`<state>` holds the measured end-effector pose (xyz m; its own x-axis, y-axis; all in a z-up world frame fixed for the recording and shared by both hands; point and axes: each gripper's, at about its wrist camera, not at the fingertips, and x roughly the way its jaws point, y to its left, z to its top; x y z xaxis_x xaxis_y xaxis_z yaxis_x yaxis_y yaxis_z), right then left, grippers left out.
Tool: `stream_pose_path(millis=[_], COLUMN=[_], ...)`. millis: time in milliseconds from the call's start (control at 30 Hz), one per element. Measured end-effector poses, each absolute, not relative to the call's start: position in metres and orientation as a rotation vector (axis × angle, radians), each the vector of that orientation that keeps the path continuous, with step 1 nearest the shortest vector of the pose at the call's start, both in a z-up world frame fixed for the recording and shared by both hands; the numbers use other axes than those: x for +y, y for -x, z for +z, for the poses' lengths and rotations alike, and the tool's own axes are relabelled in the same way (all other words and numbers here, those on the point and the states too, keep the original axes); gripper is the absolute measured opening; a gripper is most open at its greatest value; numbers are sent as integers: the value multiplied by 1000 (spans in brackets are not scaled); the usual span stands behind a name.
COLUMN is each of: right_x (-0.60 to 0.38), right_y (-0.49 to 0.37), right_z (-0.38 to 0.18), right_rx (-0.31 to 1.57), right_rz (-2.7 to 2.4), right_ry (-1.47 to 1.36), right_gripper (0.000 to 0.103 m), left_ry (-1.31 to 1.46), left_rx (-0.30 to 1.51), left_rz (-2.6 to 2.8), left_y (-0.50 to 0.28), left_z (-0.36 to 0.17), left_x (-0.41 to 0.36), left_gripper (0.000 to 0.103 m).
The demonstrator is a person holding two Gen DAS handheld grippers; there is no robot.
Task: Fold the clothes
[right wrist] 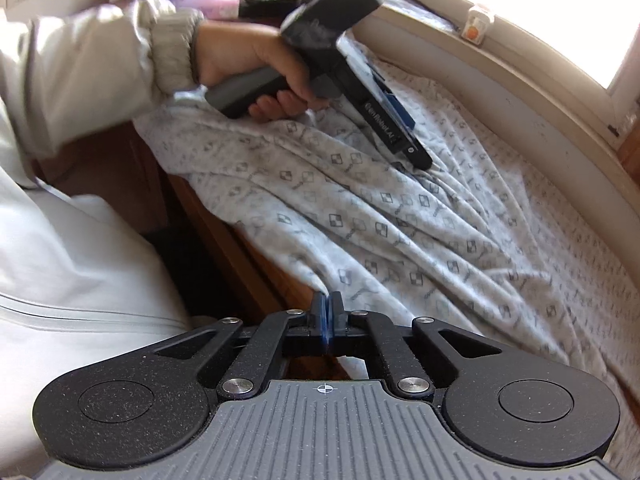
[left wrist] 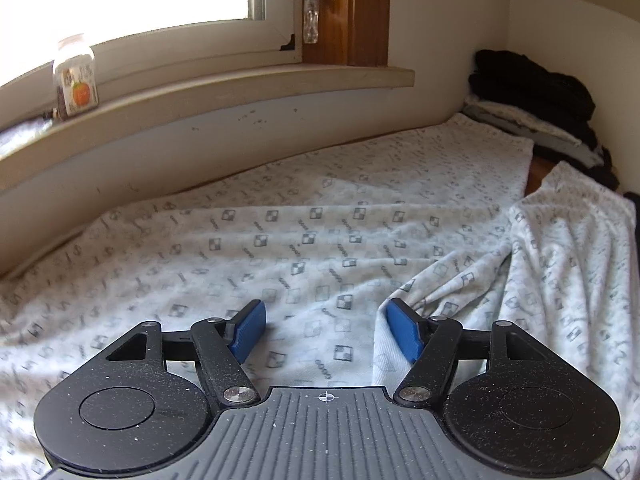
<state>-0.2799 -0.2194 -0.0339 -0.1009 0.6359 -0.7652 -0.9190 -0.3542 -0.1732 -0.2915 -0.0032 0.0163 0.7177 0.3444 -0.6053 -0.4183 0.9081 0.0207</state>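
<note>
Pale printed cotton fills your left wrist view: the patterned garment (left wrist: 304, 232) lies spread over the wooden surface under the window, wrinkled, its far edge running along the wall. Your left gripper (left wrist: 326, 330) hangs just above it with its blue pads (left wrist: 249, 330) wide apart and nothing between them; a bunched fold of the same cloth rises just beside the right-hand pad. To the right a second flap of the garment lies doubled over itself, and a strip of bare wood shows between the two parts. A stack of folded dark and grey clothes (left wrist: 532, 100) sits in the far corner against the wall. On the window sill (left wrist: 224, 92) stands a small clear jar (left wrist: 76, 76) with an orange picture on its label, and a blind cord pull (left wrist: 311, 12) hangs by the wooden frame.

From your right wrist view, your right gripper (right wrist: 328, 314) has its blue pads pressed together on the near edge of the garment (right wrist: 400, 216), where the cloth hangs over the wooden edge. Across the cloth, your left hand (right wrist: 256, 64), in a pale ribbed sleeve (right wrist: 100, 64), grips the handle of the other tool, which points down toward the fabric; whether its tip touches the cloth I cannot tell
</note>
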Motion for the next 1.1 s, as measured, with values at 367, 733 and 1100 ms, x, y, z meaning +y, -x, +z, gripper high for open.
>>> stream_pose_path(millis=[367,733,1100], right_x=[-274,-259,-224], right_y=[279,218,137], right_z=[-31,-22,-34], right_rx=[652,635,574], right_rz=[1755,1616,1414], right_ry=[920,813,726], right_gripper=[2,3,13], left_ry=[141,155,98], left_rx=[642,542,632], left_rz=[467,431,254], left_y=[296,325,296], left_z=[15,38,31], left_x=[6,-18,-64], left_gripper=[71,45,35])
